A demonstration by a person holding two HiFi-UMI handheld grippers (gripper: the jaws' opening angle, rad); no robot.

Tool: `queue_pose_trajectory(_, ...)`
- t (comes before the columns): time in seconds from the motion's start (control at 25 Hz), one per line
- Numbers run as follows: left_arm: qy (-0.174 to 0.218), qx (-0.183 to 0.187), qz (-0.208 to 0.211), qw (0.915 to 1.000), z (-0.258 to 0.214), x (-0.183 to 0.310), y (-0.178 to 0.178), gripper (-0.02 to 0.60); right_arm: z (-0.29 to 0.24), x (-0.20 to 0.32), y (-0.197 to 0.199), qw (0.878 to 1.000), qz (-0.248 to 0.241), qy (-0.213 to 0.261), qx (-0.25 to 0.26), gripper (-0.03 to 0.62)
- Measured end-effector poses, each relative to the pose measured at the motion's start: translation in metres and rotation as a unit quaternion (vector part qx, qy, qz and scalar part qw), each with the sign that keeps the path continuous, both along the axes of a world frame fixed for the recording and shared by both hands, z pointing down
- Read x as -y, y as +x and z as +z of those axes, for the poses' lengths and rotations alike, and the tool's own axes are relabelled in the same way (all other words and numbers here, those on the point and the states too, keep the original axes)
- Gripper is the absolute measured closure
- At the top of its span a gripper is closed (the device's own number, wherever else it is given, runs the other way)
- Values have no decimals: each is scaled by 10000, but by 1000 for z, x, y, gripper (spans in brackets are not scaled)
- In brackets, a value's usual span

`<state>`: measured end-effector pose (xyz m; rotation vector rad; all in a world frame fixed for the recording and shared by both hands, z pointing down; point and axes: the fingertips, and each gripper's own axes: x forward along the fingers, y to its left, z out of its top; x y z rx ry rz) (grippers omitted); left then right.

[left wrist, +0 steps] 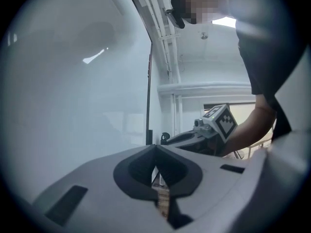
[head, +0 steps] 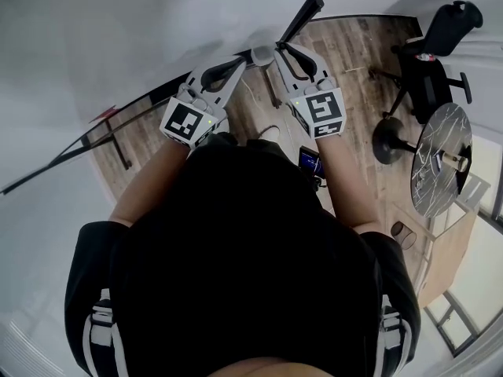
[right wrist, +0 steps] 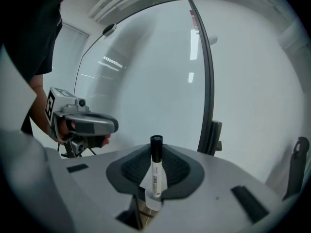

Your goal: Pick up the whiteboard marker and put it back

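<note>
Between the jaws of the right hand-held gripper (right wrist: 153,178), the whiteboard marker (right wrist: 156,161), clamped upright, cap up.

White-barrelled, black-capped whiteboard marker (right wrist: 155,174) — upright, pinched in the right gripper (right wrist: 155,152).

Whiteboard (head: 118,38) fills space straight ahead, close to both gripper tips. Black frame post (right wrist: 208,81) stands upright just right of right gripper (head: 280,51). Left gripper (head: 247,58) near on other side, narrow gap between. Wood floor (head: 354,61) open below. Office chair (head: 428,69), round table (head: 442,159) well apart, rightward.
</note>
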<state>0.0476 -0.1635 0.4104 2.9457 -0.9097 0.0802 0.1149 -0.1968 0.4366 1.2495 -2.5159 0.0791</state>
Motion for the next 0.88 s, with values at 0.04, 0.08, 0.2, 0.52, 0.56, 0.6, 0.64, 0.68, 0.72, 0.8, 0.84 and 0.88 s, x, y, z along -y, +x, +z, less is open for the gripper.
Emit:
queue_pose_trajectory(0.04,9,-3,5,10000,-1,-1,1,578,-7,-3,1,10000,5,40,65,526)
queue_pose_trajectory(0.08,15,-2,13,10000,-2,-1,2,578,-14,-6,3,9999,11,80,125,526)
queue_pose_trajectory(0.2,40,17,60,10000,-4,-4,4,578,-30,-15,7,9995,31,177,273,526)
queue_pose_trajectory(0.52,66,72,299,9995,-8,-16,19,578,-40,-38,19,9986,-49,127,515,526)
queue_pose_trajectory(0.56,70,69,325,9994,-9,-17,20,578,-40,-40,18,9986,-70,117,517,526)
queue_pose_trajectory(0.6,78,69,351,9993,-10,-18,22,578,-40,-43,18,9986,-99,109,515,526)
queue_pose_trajectory(0.64,93,78,378,9992,-10,-19,23,578,-40,-45,17,9986,-129,104,506,526)
queue_pose_trajectory(0.68,113,91,401,9991,-10,-20,25,578,-39,-47,17,9986,-153,101,495,526)
queue_pose_trajectory(0.72,133,108,426,9989,-10,-21,26,578,-38,-49,17,9986,-162,100,490,526)
queue_pose_trajectory(0.8,161,148,481,9986,-8,-23,29,578,-35,-52,19,9985,-160,100,506,526)
queue_pose_trajectory(0.84,160,149,493,9985,-8,-24,31,578,-35,-53,19,9985,-160,99,522,526)
queue_pose_trajectory(0.88,151,144,496,9986,-9,-25,31,578,-35,-54,19,9984,-162,98,539,526)
